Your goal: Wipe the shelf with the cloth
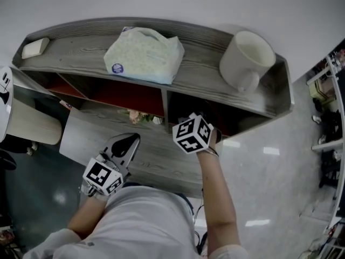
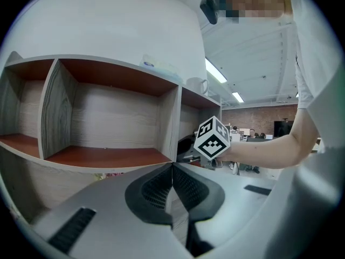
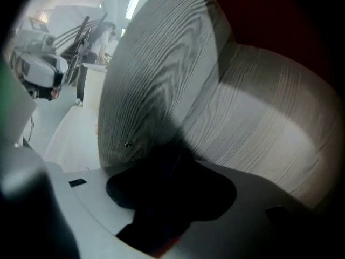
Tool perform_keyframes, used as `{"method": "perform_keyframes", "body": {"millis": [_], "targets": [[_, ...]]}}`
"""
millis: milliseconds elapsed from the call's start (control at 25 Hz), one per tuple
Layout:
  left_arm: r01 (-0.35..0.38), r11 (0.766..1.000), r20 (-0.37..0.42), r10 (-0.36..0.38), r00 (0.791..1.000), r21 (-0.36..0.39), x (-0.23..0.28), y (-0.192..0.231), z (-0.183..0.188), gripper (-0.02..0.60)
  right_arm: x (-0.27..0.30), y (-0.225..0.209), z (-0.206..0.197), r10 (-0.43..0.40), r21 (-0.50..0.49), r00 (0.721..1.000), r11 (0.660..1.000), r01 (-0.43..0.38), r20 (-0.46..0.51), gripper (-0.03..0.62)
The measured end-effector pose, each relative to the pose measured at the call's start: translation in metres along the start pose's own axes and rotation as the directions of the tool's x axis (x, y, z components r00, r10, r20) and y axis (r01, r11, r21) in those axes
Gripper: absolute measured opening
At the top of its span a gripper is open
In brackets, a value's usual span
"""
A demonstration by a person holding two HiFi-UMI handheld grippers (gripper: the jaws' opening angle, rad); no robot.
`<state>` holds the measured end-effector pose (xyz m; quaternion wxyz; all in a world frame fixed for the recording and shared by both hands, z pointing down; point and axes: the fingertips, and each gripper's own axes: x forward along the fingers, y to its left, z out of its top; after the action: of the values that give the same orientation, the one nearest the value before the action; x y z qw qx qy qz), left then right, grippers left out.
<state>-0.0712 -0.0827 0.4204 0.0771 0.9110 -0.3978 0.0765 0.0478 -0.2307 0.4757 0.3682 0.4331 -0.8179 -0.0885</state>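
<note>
My head view looks steeply down onto the shelf (image 1: 86, 50). The left gripper view faces its compartments from just outside, and the right gripper view sits tilted, close inside one.

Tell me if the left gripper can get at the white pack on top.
Probably yes: the pack lies on the open shelf top, with nothing between it and the left gripper, whose shut fingers hold nothing.

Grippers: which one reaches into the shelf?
The right gripper, inside the right-hand compartment; the left gripper hangs outside, jaws together.
</note>
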Motion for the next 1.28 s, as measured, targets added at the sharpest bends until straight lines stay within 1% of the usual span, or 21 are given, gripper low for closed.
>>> {"method": "perform_keyframes", "body": {"millis": [120, 200, 280, 440, 520, 680, 840, 1000, 1160, 1280], "targets": [[-0.013, 1.000, -0.001, 0.013, 1.000, 0.002, -0.003, 0.004, -0.001, 0.015, 0.014, 0.000, -0.006, -0.016, -0.049, 0.998, 0.999, 0.013, -0.053, 0.180], [-0.018, 1.000, -0.001, 0.018, 1.000, -0.003, -0.004, 0.006, -0.001, 0.015, 0.021, 0.001, -0.009, -0.026, -0.048, 0.998, 0.999, 0.023, -0.064, 0.155], [-0.017, 1.000, 0.000, 0.017, 1.000, -0.005, -0.004, 0.006, -0.002, 0.017, 0.025, 0.001, -0.010, -0.031, 0.004, 0.998, 0.999, 0.032, -0.055, 0.141], [-0.006, 1.000, -0.002, 0.006, 1.000, -0.006, -0.003, 0.001, -0.004, 0.015, 0.023, 0.001, -0.013, 0.002, 0.167, 0.999, 0.986, 0.005, -0.040, 0.123], [-0.002, 1.000, -0.006, 0.002, 1.000, -0.006, -0.003, -0.002, -0.006, 0.015, 0.020, 0.004, -0.014, 0.013, 0.200, 0.999, 0.980, -0.005, -0.041, 0.112], [-0.002, 1.000, -0.006, 0.002, 1.000, -0.004, -0.005, -0.004, -0.007, 0.017, 0.011, 0.015, -0.015, 0.014, 0.194, 0.999, 0.981, -0.007, -0.036, 0.095], [-0.010, 1.000, -0.007, 0.010, 1.000, -0.003, -0.008, -0.003, -0.007, 0.017, 0.000, 0.036, -0.016, 0.062, 0.215, 0.998, 0.975, -0.055, -0.027, 0.080], [-0.009, 1.000, -0.013, 0.009, 1.000, -0.001, -0.007, -0.006, -0.009, 0.017, -0.007, 0.049, -0.021, 0.015, 0.160, 0.999, 0.987, -0.008, -0.043, 0.080], [-0.003, 1.000, -0.019, 0.003, 1.000, 0.001, -0.006, -0.009, -0.011, 0.015, -0.013, 0.053, -0.023, 0.038, 0.210, 0.998, 0.977, -0.028, -0.041, 0.080], [-0.008, 1.000, -0.021, 0.008, 1.000, -0.003, -0.007, -0.009, -0.012, 0.015, -0.017, 0.051, -0.026, 0.017, 0.219, 1.000, 0.976, -0.011, -0.026, 0.080]]}}
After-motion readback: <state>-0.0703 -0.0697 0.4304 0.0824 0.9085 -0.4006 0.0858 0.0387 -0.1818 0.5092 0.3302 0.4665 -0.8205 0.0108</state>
